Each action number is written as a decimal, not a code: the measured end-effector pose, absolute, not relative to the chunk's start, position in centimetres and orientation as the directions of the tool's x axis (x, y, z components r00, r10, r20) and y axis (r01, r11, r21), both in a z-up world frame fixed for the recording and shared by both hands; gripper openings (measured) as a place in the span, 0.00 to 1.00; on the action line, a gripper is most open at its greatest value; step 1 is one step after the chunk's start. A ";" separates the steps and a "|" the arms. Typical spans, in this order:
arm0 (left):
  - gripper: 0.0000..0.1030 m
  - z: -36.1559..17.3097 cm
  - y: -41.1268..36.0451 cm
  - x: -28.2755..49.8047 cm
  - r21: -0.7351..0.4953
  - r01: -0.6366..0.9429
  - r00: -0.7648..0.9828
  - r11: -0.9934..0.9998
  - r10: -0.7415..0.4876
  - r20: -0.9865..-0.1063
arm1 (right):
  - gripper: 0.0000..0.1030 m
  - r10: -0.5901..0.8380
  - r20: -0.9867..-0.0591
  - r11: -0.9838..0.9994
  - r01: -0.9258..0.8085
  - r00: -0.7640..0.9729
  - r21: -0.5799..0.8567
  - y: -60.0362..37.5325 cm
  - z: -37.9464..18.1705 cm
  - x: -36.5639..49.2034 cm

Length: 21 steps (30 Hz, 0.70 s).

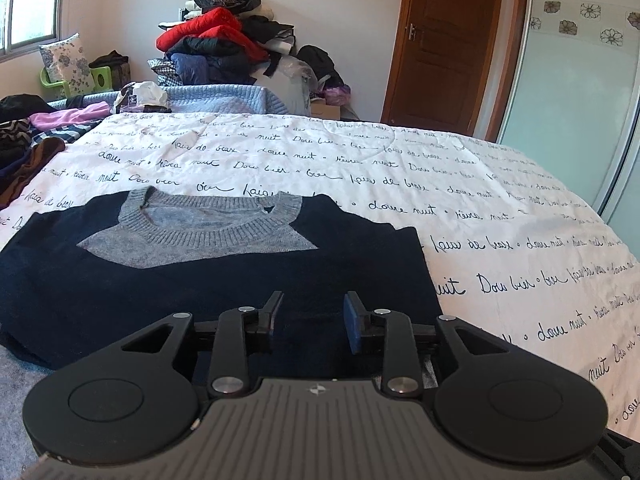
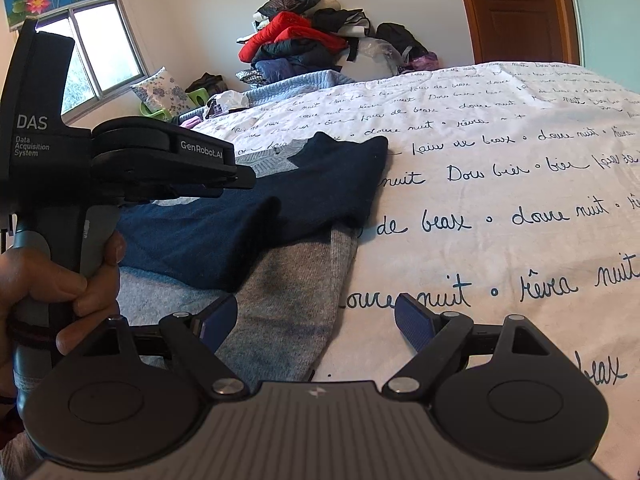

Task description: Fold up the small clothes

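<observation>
A small navy and grey knit sweater [image 1: 192, 280] lies flat on the bed, its grey collar [image 1: 208, 220] toward the far side and its navy sleeves folded in over the front. My left gripper [image 1: 312, 312] is open and empty, low over the sweater's near part. In the right wrist view the sweater [image 2: 280, 196] lies left of centre, with its grey hem [image 2: 292, 300] nearest. My right gripper [image 2: 316, 316] is wide open and empty over the hem's right edge. The left gripper's body [image 2: 132, 160], held by a hand, is at the left of that view.
The bed has a white cover with black script [image 1: 480, 240]. Loose clothes [image 1: 24, 152] lie at the bed's left side. A tall heap of clothes [image 1: 224, 48] stands behind the bed. A wooden door [image 1: 444, 40] is at the back right.
</observation>
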<state>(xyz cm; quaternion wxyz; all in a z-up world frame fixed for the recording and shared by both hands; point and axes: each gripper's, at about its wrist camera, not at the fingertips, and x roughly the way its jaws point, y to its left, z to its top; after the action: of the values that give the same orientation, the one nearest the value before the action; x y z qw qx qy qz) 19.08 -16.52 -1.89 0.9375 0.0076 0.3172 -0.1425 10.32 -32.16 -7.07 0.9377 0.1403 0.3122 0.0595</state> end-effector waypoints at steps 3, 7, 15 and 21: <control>0.53 -1.8 -15.5 18.3 -0.055 0.254 0.769 0.966 -0.236 -0.594 | 0.84 0.197 -0.570 0.956 -0.027 0.798 0.293 -32.0 -6.9 10.0; 0.65 -1.9 -13.1 16.6 -0.017 0.216 0.797 0.976 -0.186 -0.575 | 0.84 0.197 -0.571 0.960 -0.039 0.797 0.278 -31.4 -6.7 9.4; 0.76 -3.2 -5.7 11.8 0.021 0.113 0.808 0.993 -0.079 -0.584 | 0.84 0.225 -0.584 0.964 -0.089 0.780 0.252 -29.5 -6.5 7.7; 0.76 -4.1 0.4 7.5 0.011 0.019 0.794 1.000 -0.009 -0.608 | 0.84 0.263 -0.599 0.959 -0.136 0.757 0.250 -28.2 -6.4 5.6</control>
<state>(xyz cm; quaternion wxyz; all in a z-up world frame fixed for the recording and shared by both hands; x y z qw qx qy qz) 7.46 0.42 -4.10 0.9470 0.0084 0.3212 -0.0074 5.57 -28.24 -6.42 0.9323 0.0960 0.3320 0.1069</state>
